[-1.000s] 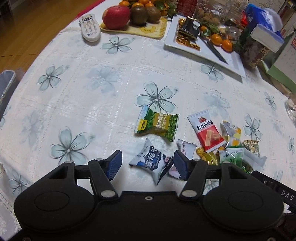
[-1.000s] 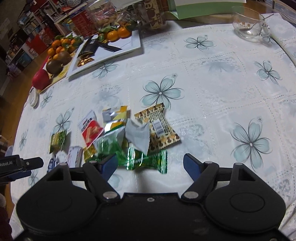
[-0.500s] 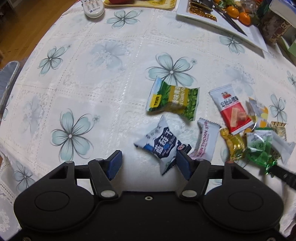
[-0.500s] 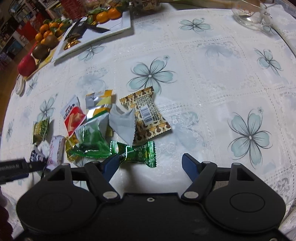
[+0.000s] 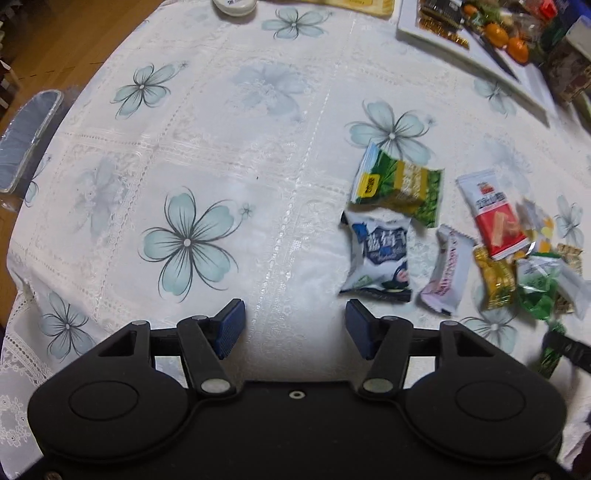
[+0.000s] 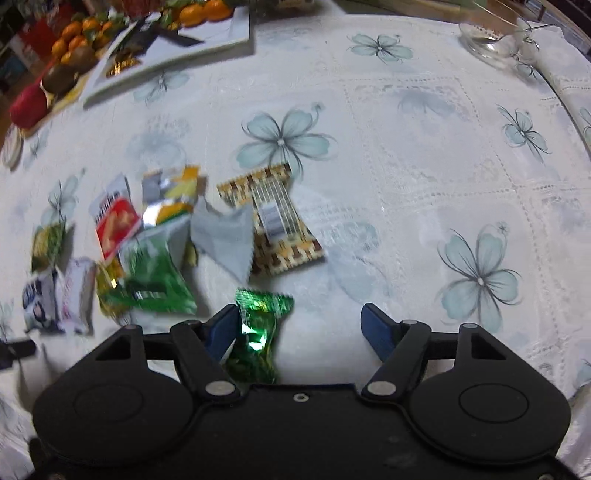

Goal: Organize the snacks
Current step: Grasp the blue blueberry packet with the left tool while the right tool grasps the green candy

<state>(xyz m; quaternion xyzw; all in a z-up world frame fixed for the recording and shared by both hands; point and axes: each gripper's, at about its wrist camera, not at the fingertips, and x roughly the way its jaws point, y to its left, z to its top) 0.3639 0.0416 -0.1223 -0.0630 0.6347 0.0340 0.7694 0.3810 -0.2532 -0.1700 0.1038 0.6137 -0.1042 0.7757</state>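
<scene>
Snack packets lie scattered on the flowered tablecloth. In the left wrist view a blue-and-white packet [image 5: 380, 258] sits just beyond the right fingertip of my left gripper [image 5: 295, 326]. That gripper's jaws are closing with only bare cloth between them. A green-yellow packet [image 5: 399, 184], a pink-white one [image 5: 447, 273] and a red-white one [image 5: 491, 218] lie further right. My right gripper [image 6: 299, 328] hangs over a green foil candy [image 6: 258, 332]. The candy lies between the closing jaws, against the left finger [image 6: 221, 328], and the right pad stands well clear. A brown patterned packet [image 6: 273, 221] lies ahead.
A white plate [image 5: 476, 55] with oranges and dark wrappers stands at the back, also seen as the white plate [image 6: 177, 59] at top left. A remote [image 5: 234, 5], a chair seat [image 5: 26, 136], a glass bowl [image 6: 495, 40] and a red apple [image 6: 29, 103] ring the table.
My left gripper shifted left and lower; the blue-and-white packet, earlier between its fingers, now lies past the right fingertip. My right gripper tilted over the green candy, which now sits inside its jaws.
</scene>
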